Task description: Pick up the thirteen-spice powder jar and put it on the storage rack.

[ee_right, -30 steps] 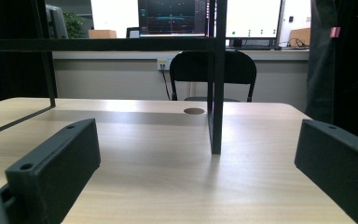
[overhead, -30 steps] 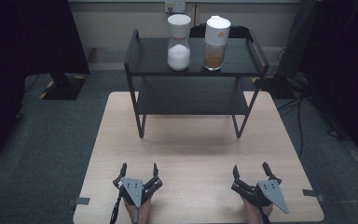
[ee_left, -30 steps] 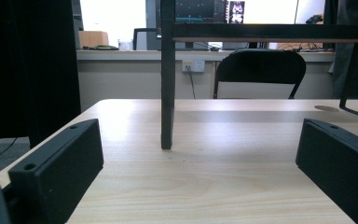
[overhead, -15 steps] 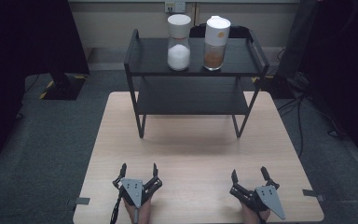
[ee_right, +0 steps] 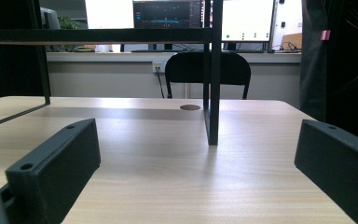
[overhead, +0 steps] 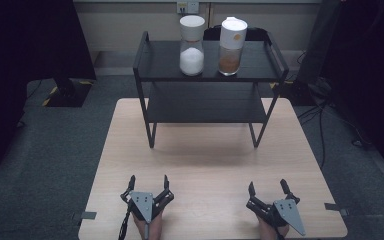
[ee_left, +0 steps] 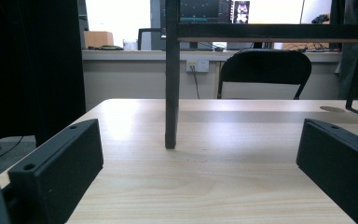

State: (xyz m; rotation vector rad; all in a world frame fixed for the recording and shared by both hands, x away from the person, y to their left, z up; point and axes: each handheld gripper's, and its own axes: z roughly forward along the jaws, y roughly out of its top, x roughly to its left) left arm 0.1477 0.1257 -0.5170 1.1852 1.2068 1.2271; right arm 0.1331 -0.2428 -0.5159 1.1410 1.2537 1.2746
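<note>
- High view: left hand-held gripper and right hand-held gripper rest at the surface near edge, jaws spread wide, empty.
- Black rack stands beyond.
- Top shelf: white-filled jar beside a jar of apparently brown contents.

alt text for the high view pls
Two open grippers, left and right, rest at the near edge of a wooden table. Beyond them a black two-tier shelf carries two white-lidded jars.
</note>
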